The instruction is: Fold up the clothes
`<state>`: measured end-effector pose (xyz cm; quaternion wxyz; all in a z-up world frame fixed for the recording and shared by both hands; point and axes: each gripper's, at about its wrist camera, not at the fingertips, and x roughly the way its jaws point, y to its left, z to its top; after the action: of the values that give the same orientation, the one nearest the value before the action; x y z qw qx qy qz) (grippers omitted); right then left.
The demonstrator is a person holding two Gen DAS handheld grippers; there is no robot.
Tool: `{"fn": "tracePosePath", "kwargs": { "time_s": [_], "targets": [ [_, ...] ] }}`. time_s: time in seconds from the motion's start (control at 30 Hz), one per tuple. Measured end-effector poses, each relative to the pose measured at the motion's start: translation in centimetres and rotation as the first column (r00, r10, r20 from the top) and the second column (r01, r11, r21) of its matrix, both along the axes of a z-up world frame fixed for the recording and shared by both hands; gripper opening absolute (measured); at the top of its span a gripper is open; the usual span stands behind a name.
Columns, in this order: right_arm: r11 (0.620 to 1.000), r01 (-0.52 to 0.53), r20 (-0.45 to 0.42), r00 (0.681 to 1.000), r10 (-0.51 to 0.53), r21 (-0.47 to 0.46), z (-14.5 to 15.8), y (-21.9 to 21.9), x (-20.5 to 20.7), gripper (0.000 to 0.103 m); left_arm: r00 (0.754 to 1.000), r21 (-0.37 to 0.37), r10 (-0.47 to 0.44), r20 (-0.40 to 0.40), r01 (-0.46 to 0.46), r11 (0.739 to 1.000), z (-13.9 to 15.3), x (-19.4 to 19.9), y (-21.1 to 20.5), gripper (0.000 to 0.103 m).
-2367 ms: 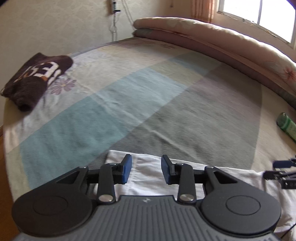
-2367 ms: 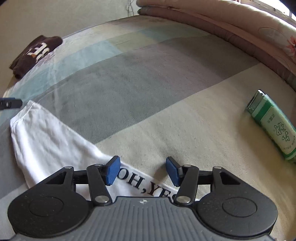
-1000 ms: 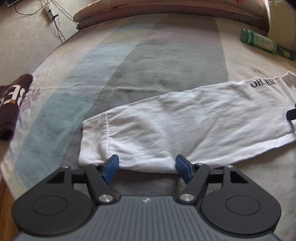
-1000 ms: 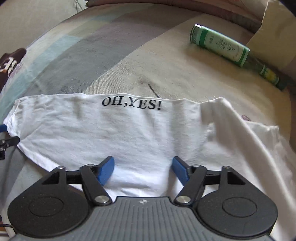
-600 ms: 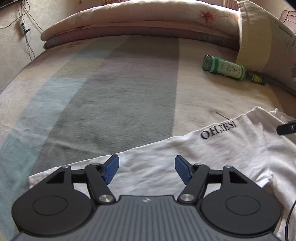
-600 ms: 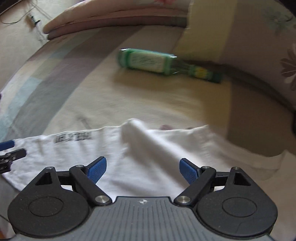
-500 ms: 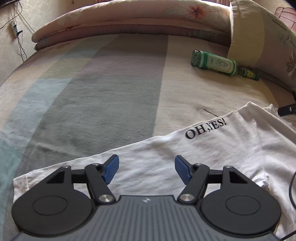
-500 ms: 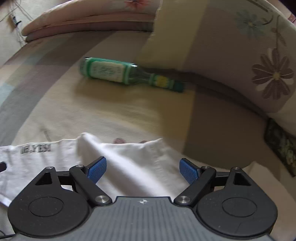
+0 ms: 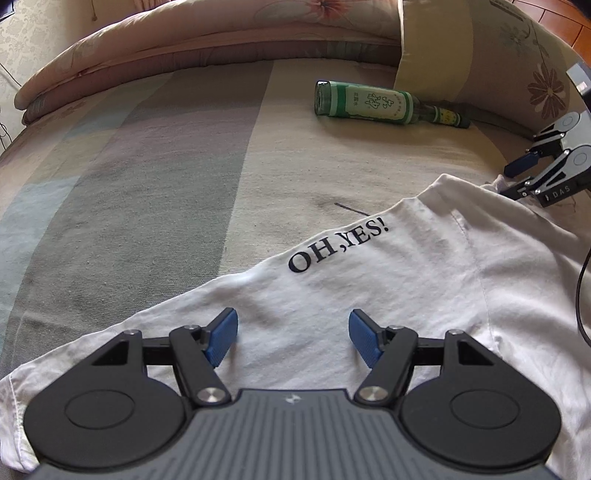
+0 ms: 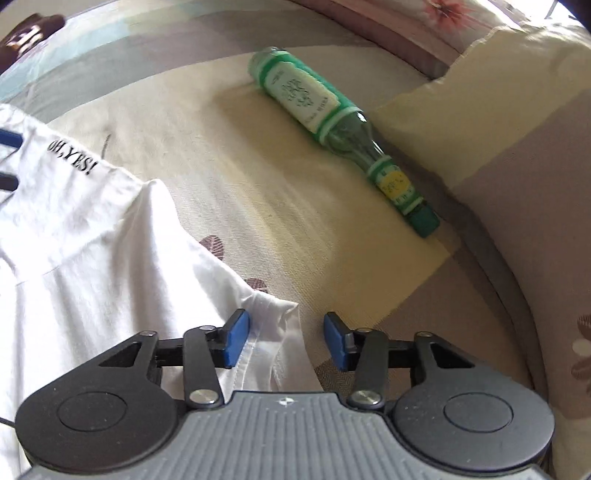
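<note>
A white T-shirt (image 9: 406,280) printed "OH,YES!" lies folded into a long strip on the striped bed cover. My left gripper (image 9: 293,339) hovers open over the strip's middle, with nothing pinched between its blue pads. In the right wrist view the shirt (image 10: 92,266) ends in a corner at its right end. That corner sits between the jaws of my right gripper (image 10: 286,341), which are closing. The left pad touches the hem, while the right pad stands clear of the cloth. The right gripper (image 9: 535,173) also shows at the shirt's far right end in the left wrist view.
A green glass bottle (image 9: 369,105) (image 10: 306,92) lies on its side beyond the shirt. A floral pillow (image 9: 498,55) (image 10: 517,147) rises behind it, and a rolled quilt (image 9: 184,37) lines the far edge. A dark brown garment (image 10: 22,33) lies far left.
Both grippers have travelled right along the shirt. The right one rolled, settled over the shirt's end corner and narrowed its jaws around it. The left jaws kept their width.
</note>
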<state>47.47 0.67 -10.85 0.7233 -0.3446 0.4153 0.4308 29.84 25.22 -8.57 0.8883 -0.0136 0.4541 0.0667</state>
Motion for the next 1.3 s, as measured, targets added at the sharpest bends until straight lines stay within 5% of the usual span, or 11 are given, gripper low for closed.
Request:
{"fn": "tracePosePath", "kwargs": {
  "time_s": [0.07, 0.13, 0.23, 0.37, 0.53, 0.6, 0.8, 0.9, 1.0, 1.23, 1.3],
  "targets": [
    [0.997, -0.073, 0.016, 0.997, 0.073, -0.029, -0.2, 0.4, -0.8, 0.016, 1.000, -0.004, -0.005, -0.001, 0.005, 1.000, 0.0, 0.3, -0.3, 0.068],
    [0.998, -0.059, 0.077, 0.995, 0.062, -0.030, -0.4, 0.6, -1.2, 0.015, 1.000, -0.017, -0.008, -0.007, 0.008, 1.000, 0.0, 0.6, -0.6, 0.068],
    [0.989, 0.136, 0.066, 0.988, -0.140, 0.056, -0.1, -0.2, 0.7, 0.015, 1.000, -0.024, -0.026, -0.006, 0.026, 0.999, 0.2, 1.2, -1.4, 0.068],
    [0.964, 0.239, 0.006, 0.970, -0.241, 0.117, 1.9, -1.5, 0.5, 0.027, 0.997, -0.017, -0.070, -0.010, 0.070, 0.997, 0.1, 1.8, -2.4, 0.068],
    [0.932, 0.346, -0.198, 0.926, -0.321, 0.109, 1.8, -2.9, -2.3, 0.045, 0.992, 0.025, -0.116, -0.047, 0.117, 0.993, -1.3, 1.9, -3.5, 0.071],
    [0.920, 0.386, -0.186, 0.911, -0.369, 0.064, 0.3, -3.2, -2.9, 0.045, 0.991, 0.039, -0.122, -0.058, 0.125, 0.991, -1.3, 2.2, -3.6, 0.073],
    [0.896, 0.413, -0.094, 0.911, -0.403, 0.165, 0.1, -0.7, -0.9, 0.053, 0.987, 0.085, -0.146, -0.061, 0.151, 0.985, -0.6, 4.0, -4.3, 0.071],
    [0.887, 0.428, -0.095, 0.904, -0.418, 0.175, 1.7, -1.7, -0.9, 0.056, 0.987, 0.033, -0.163, -0.006, 0.164, 0.986, 0.5, 5.6, -5.2, 0.071],
    [0.840, 0.524, -0.123, 0.851, -0.510, 0.140, 2.8, -6.1, -2.0, 0.068, 0.969, -0.010, -0.244, 0.048, 0.245, 0.969, 1.2, 7.5, -7.3, 0.072],
    [0.724, 0.689, -0.067, 0.725, -0.686, 0.034, 1.6, -14.7, -1.4, 0.069, 0.903, -0.065, -0.415, 0.107, 0.423, 0.904, 0.6, 10.2, -12.3, 0.071],
    [0.703, 0.708, -0.065, 0.707, -0.705, 0.067, 1.0, -15.5, -0.5, 0.081, 0.878, -0.103, -0.465, 0.113, 0.476, 0.874, -0.1, 10.7, -13.6, 0.072]
  ]
}}
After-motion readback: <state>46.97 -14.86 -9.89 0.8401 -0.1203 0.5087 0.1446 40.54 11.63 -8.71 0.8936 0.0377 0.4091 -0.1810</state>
